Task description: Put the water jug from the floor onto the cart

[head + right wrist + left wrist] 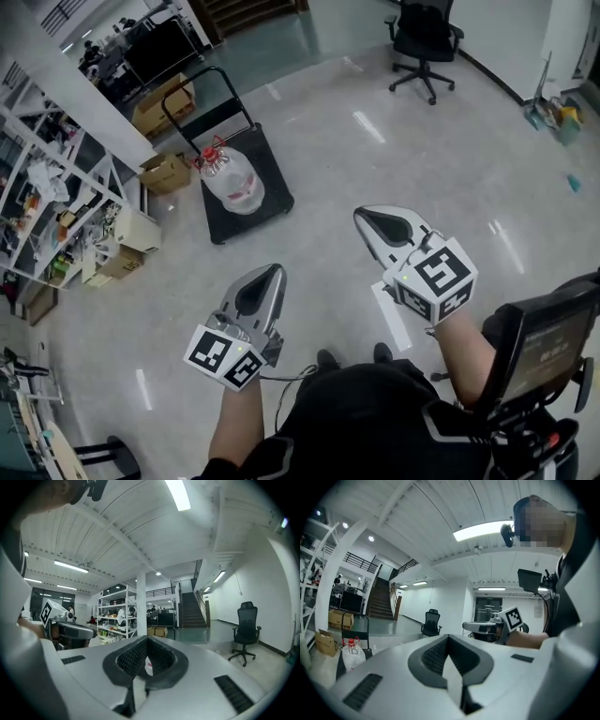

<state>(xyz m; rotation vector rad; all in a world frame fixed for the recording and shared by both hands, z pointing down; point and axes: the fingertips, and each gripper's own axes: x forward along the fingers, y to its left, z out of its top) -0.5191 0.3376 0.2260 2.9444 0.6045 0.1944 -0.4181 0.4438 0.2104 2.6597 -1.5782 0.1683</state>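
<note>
Polished grey floor point(375, 159) stretches ahead of you, and the water jug point(232, 180) already stands upright on the black cart point(270, 161) at the far left, near the shelving point(56, 206) and a cardboard box point(165, 172). It sits toward the handle end, which I judge keeps it steady. Your left gripper point(270, 274) and right gripper point(367, 219) hang near your body, well apart from the cart. Each has its jaws pressed together on nothing, since no carrying seems left. The task looks done.
</note>
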